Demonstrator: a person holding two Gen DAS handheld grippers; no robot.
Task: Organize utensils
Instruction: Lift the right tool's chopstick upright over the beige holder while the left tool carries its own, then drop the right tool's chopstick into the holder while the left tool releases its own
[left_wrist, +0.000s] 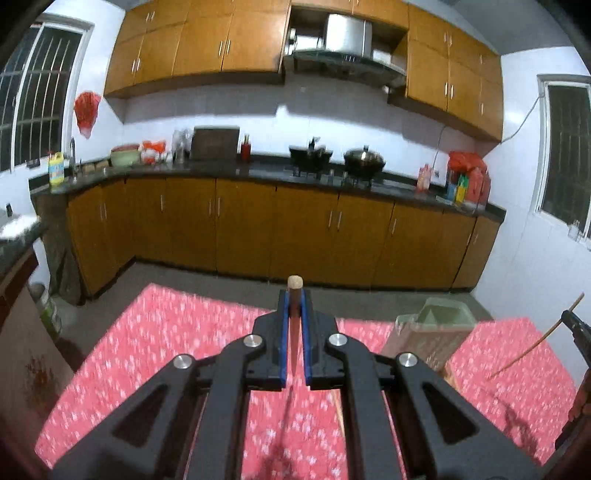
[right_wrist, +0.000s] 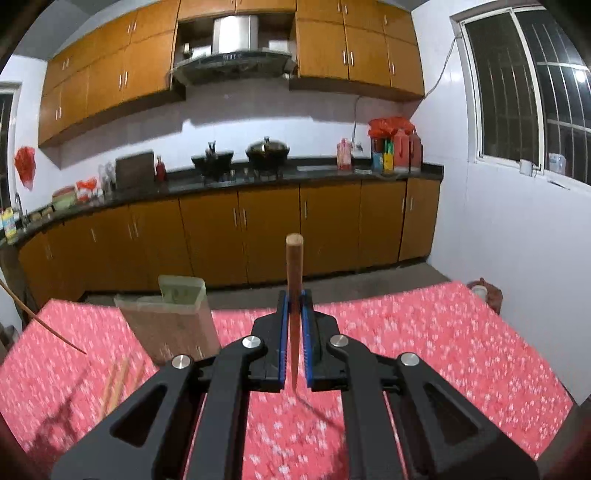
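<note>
My left gripper (left_wrist: 294, 297) is shut on a brown wooden chopstick (left_wrist: 295, 283), whose blunt end sticks out past the blue pads. My right gripper (right_wrist: 294, 297) is shut on another wooden chopstick (right_wrist: 294, 258), which stands up between its pads with the thin tip pointing back at the camera. Both hang above a table with a red flowered cloth (left_wrist: 166, 332). A pale green utensil holder (left_wrist: 432, 332) (right_wrist: 177, 321) stands on the table between the two grippers. In the left wrist view the right gripper (left_wrist: 576, 328) shows at the right edge with its chopstick (left_wrist: 535, 343) slanting down.
Two loose chopsticks (right_wrist: 116, 380) lie on the cloth near the holder. Beyond the table's far edge are a grey floor and a long counter (right_wrist: 295, 173) with woks, bottles and orange cabinets. A white wall and window (right_wrist: 524, 92) are on the right.
</note>
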